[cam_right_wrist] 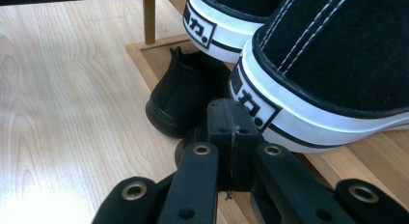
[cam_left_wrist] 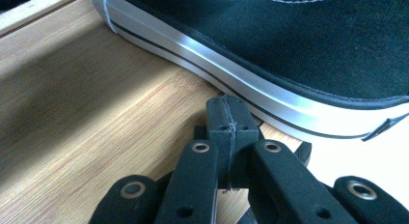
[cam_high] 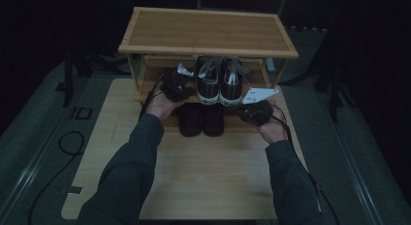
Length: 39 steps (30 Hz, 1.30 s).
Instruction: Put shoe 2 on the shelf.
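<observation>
High view shows your left gripper point(cam_high: 175, 84) beside the left sneaker point(cam_high: 208, 79) on the middle shelf of the wooden shoe rack point(cam_high: 208, 33), and your right gripper point(cam_high: 256, 112) just by the heel of the right sneaker point(cam_high: 231, 79). Both pairs of jaws are pressed together and grip nothing. Below the sneakers, a pair of black shoes point(cam_high: 202, 119) sits on the lowest shelf, heels toward you, on the table point(cam_high: 208, 171).

A bamboo shoe rack point(cam_high: 208, 33) stands at the far end of the pale wooden surface point(cam_high: 203, 176). Black-and-white canvas sneakers point(cam_high: 220, 82) sit on its middle shelf. Plain black shoes point(cam_high: 202, 119) rest on its lowest shelf.
</observation>
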### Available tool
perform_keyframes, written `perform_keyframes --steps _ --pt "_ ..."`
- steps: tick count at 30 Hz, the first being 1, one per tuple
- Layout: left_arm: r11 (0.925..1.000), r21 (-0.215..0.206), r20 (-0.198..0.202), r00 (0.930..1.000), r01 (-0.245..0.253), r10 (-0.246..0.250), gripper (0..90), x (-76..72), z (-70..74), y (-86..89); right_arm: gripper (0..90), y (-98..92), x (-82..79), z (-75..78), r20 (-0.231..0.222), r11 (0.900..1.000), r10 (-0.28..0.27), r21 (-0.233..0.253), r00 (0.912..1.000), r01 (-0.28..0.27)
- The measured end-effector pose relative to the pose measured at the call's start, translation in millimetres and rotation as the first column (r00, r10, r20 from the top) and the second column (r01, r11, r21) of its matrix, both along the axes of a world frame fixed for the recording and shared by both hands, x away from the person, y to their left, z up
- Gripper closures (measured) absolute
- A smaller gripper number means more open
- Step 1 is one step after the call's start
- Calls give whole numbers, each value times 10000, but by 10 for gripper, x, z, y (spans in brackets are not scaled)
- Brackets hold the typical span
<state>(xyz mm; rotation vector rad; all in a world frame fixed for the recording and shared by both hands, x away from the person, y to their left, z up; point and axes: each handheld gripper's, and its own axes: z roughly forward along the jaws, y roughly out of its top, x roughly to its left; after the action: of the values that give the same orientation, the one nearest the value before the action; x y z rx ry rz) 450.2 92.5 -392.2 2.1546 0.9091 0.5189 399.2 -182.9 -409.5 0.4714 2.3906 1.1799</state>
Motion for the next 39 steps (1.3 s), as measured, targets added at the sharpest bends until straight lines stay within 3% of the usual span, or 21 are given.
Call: perform_keyframes --steps 5,10,14,19,26,37,39 --pt "10000 -40 -26 10000 28 -28 900 -1 0 3 900 6 8 15 43 9999 -111 -14 9999 111" --pt "10000 47 -33 10000 -35 36 900 -5 7 -9 900 39 20 -32 155 9988 -331 -350 9993 337" --pt "10000 62 13 10000 -67 67 900 -8 8 -16 900 23 21 -51 132 9994 -351 -62 9993 352" --pt "9997 218 131 9998 -117 114 900 -20 12 -33 900 7 8 -52 134 9994 -347 -45 9993 348" --pt "9998 97 51 9999 -159 159 900 -15 15 -22 900 -19 -24 -41 160 9995 -242 -215 9996 245" --pt "9999 43 66 9998 -166 166 900 -35 31 -26 890 -86 -29 -155 -71 9984 -393 -412 9992 390" --pt "9998 -117 86 9998 -170 171 900 -54 47 -22 890 -110 -34 -182 -64 9979 -492 -433 9988 489"
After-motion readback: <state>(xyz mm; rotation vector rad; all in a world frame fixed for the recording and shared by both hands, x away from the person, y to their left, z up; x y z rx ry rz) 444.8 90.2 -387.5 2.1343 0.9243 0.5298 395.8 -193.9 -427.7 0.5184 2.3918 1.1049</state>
